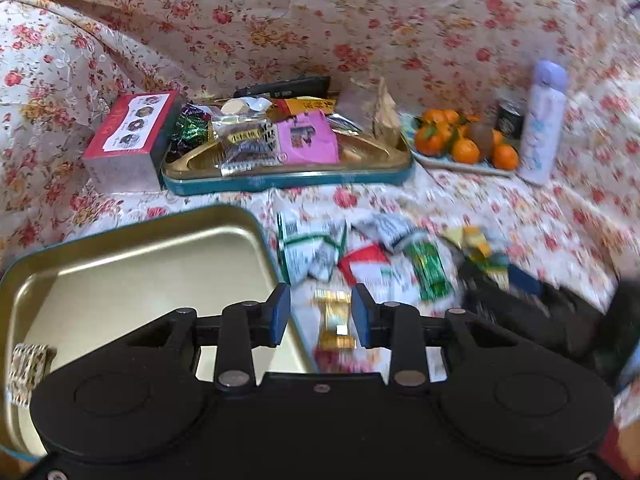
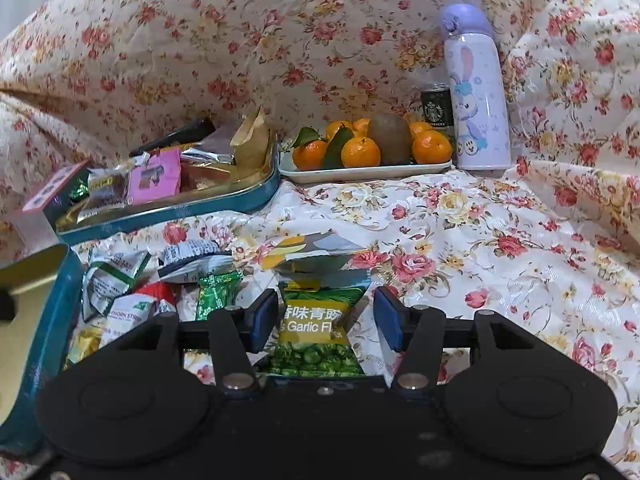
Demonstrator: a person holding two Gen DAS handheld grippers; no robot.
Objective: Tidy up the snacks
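bare cloth [image 2: 500,240] right of wrappers [image 2: 160,280]

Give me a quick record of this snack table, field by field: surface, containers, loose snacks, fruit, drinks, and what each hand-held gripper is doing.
surface: floral cloth
containers: empty gold tin lid; teal tin piled with snacks; red box beside it
loose snacks: wrapped packets between the tins and the grippers
fruit: plate of oranges with a kiwi
drinks: purple bottle, dark can
left hand-held gripper: open over a gold candy
right hand-held gripper: open, green pea packet between its fingers
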